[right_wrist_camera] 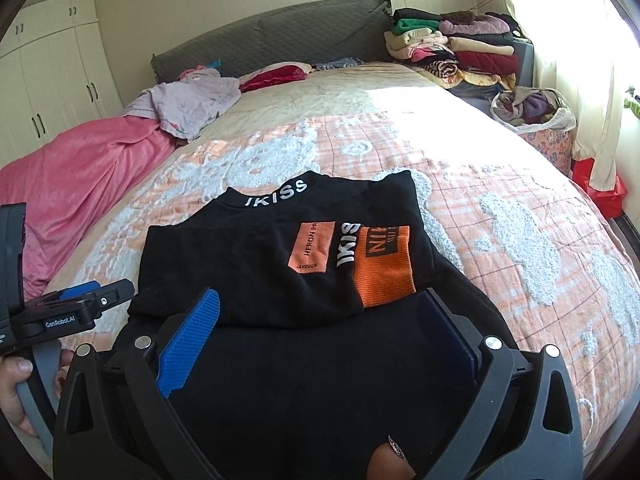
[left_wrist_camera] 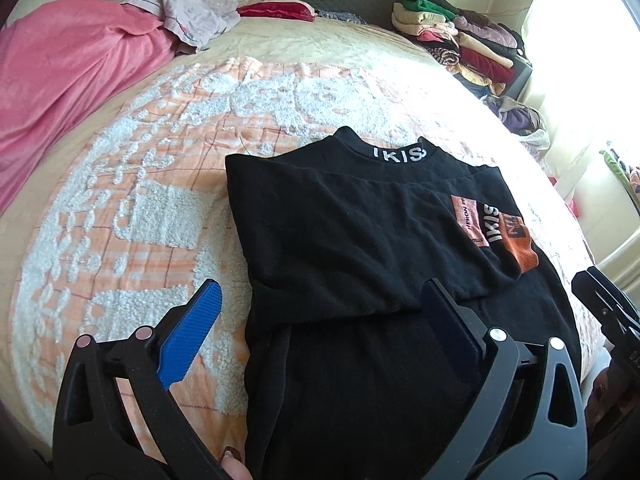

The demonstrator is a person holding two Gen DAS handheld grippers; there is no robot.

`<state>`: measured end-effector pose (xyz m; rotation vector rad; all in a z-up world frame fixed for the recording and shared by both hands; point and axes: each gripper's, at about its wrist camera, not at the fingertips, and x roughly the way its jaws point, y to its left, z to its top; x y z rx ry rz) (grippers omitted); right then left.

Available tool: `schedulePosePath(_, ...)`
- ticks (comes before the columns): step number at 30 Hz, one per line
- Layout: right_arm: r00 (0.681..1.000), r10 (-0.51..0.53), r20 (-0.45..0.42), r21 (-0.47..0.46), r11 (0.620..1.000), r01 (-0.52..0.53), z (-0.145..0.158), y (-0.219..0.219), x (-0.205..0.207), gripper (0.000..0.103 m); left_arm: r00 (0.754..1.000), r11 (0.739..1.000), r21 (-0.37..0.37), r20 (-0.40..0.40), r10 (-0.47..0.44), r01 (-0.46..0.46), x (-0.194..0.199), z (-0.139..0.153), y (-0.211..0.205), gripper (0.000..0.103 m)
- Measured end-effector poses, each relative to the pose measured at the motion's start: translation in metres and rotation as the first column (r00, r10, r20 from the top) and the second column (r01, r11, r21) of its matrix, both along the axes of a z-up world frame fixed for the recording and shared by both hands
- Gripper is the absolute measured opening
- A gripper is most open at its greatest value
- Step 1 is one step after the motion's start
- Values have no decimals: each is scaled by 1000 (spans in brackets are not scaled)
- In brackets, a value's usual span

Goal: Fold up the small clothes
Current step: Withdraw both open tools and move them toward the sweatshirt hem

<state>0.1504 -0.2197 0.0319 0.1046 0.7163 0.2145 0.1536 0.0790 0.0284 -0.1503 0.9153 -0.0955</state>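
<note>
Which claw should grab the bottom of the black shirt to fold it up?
Probably the right claw: it is open and centred over the black shirt's near edge. The left claw, also open, sits toward the shirt's left side, one finger over the blanket.

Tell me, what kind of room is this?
Most likely a bedroom: a big bed with a padded headboard, white wardrobes by the wall, and folded clothes stacked in the corner.
</note>
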Motion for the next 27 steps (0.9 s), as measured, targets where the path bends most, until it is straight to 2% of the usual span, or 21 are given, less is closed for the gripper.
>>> schedulePosePath(27,995,9,100,8,1000,-10,36,-7,-52,98,997,999,32,77,-12,10,-52,40,-2,93)
